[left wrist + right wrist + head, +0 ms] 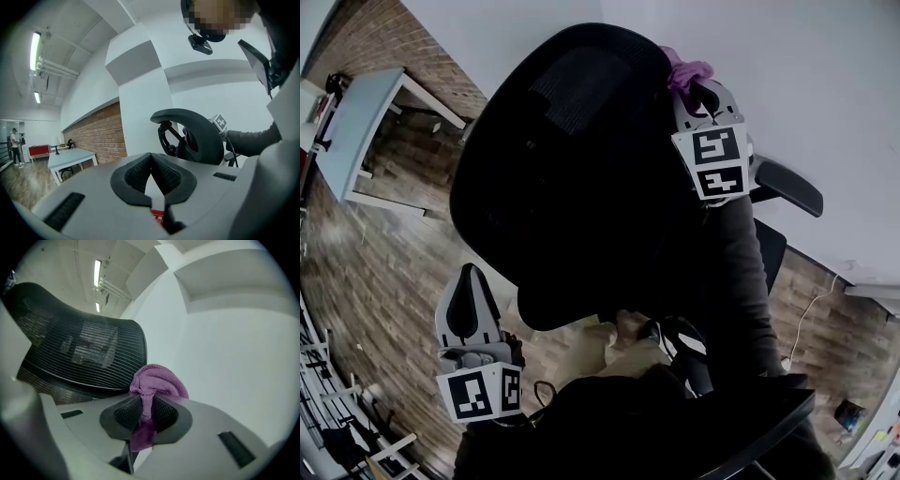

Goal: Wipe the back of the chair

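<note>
Left gripper (151,163) clenched, ribbed pads meeting, nothing between them. In the head view this left gripper (469,281) sits low at lower left, beside the lower left rim of the chair back and not visibly touching it, marker cube nearest the camera. Right gripper (144,412) is clamped on a purple knit cloth (157,382); a fold is pinched between the pads, a rounded bunch bulges past the tips and a tail hangs under the jaws. In the head view the right gripper (698,98) is at upper right on a dark sleeve (733,272), with the purple cloth (684,70) at the upper right edge of the black mesh office chair back (572,169). The cloth is just beside the mesh; contact cannot be told. The right gripper view has the chair back (79,348) filling the left half, curved rim next to the cloth. Black padded armrest (789,187) sticks out right of the right gripper. Farther off: wood plank floor (394,234), pale blue table (356,122) at upper left, red brick wall (384,37) behind it, plain white wall (825,94) across the top right.
</note>
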Action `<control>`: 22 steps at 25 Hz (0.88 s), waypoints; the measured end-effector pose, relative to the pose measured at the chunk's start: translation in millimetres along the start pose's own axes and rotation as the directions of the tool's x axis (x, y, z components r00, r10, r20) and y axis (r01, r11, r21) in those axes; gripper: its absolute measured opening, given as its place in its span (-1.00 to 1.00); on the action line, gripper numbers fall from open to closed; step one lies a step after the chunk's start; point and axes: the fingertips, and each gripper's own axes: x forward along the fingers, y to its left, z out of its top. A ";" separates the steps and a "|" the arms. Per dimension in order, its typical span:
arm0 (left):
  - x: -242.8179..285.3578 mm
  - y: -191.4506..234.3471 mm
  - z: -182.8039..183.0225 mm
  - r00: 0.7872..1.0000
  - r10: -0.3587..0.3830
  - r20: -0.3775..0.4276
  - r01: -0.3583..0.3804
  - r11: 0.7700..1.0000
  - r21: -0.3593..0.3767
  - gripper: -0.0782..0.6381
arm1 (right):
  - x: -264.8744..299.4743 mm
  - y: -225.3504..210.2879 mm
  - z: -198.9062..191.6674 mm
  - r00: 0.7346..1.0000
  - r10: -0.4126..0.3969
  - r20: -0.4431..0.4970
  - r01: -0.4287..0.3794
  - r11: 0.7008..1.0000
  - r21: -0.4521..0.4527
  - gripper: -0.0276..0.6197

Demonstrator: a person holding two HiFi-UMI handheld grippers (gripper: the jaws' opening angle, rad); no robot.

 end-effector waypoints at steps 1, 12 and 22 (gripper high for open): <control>-1.8 -1.2 -0.3 1.000 0.001 -0.001 -0.001 1.000 0.001 -0.76 | 1.2 0.2 -1.0 1.000 0.002 -0.002 -0.002 1.000 0.002 -0.76; -8.5 -6.7 -10.3 1.000 0.025 -0.015 -0.025 1.000 0.019 -0.76 | 16.4 6.9 -19.9 1.000 0.017 -0.008 -0.016 0.999 0.029 -0.76; -21.5 -30.6 -19.4 0.999 0.025 0.030 -0.025 0.999 0.022 -0.76 | 36.4 14.6 -30.6 0.998 0.050 0.027 -0.051 0.998 0.037 -0.76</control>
